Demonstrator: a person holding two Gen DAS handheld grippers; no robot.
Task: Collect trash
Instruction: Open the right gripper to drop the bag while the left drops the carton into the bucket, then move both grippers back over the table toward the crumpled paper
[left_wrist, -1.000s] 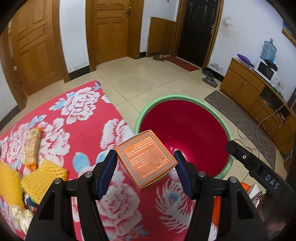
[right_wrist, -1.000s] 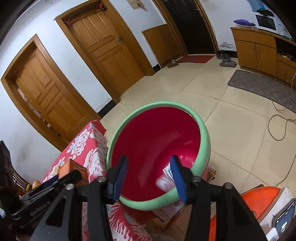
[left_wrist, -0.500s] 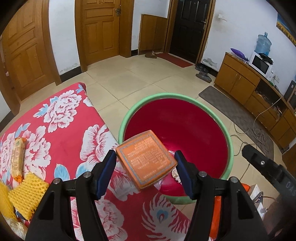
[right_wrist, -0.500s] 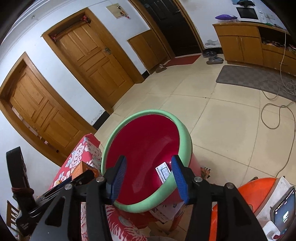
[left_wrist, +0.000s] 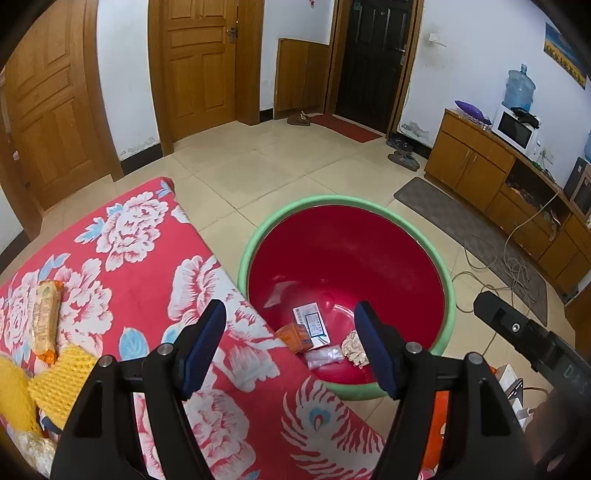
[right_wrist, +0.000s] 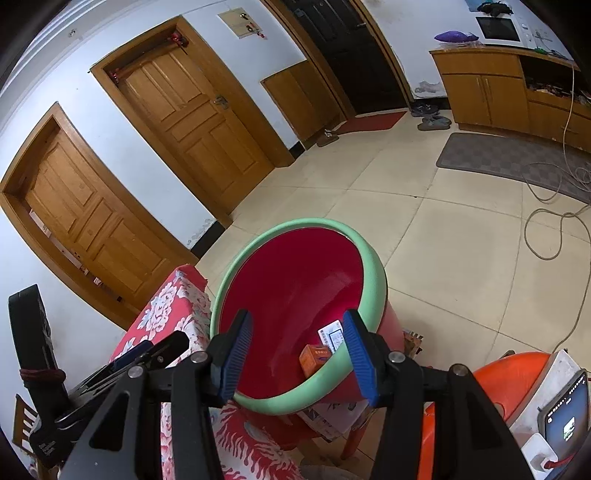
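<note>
A red basin with a green rim stands beside the table; it also shows in the right wrist view. Inside lie an orange box, a white labelled packet, a clear wrapper and a pale crumpled scrap. The orange box and white packet show in the right wrist view too. My left gripper is open and empty above the table edge by the basin. My right gripper is open and empty over the basin's near rim.
The table has a red floral cloth. On its left lie an orange snack packet and yellow foam netting. An orange stool with a phone stands at the right. Cables lie on the tiled floor.
My left gripper opened and let go of the orange box, which now lies in the basin. The right gripper stayed open and drew back a little.
</note>
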